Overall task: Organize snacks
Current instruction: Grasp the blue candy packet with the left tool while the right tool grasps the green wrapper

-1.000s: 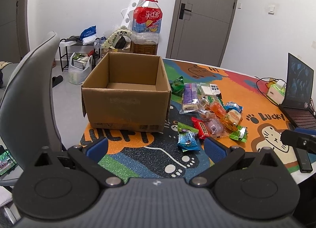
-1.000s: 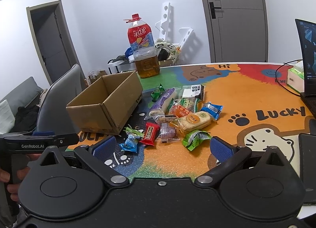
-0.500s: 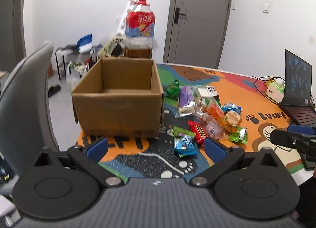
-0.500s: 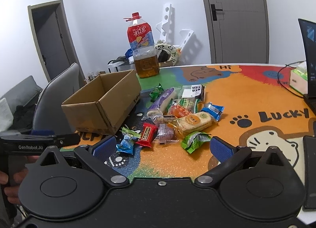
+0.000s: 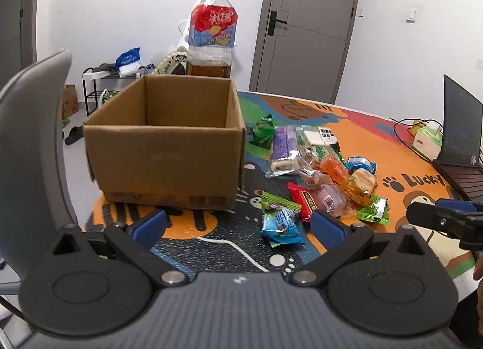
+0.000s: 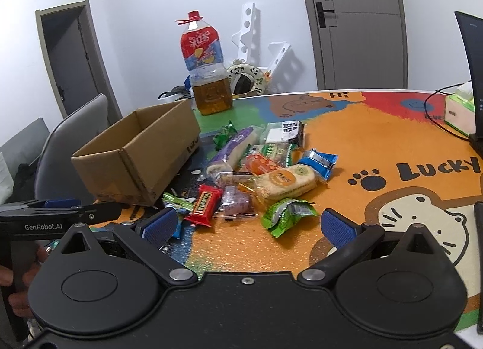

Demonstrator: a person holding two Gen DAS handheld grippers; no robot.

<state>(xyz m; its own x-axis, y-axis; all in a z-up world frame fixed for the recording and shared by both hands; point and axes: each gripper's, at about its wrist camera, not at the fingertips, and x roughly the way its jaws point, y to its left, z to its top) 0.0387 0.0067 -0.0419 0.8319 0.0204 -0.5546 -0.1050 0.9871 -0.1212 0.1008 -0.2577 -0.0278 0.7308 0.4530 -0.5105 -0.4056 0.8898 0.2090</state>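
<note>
Both views sit closer to the table than a second ago. Left gripper [image 5: 238,225] and right gripper [image 6: 246,226] are wide open, holding nothing. Snacks [image 5: 320,173] are piled centre-right of the left view, just right of the box [image 5: 164,152], which looks empty. Risks: overlapping wrappers mean grabbing two at once, and crinkly film slips from the pads.

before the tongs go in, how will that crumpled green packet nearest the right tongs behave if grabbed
The crumpled green packet looks like thin foil film, so it will probably flex and crush rather than stay stiff. It appears small and flat, likely light. Its glossy wrapper may slip unless pinched across the middle.
</note>
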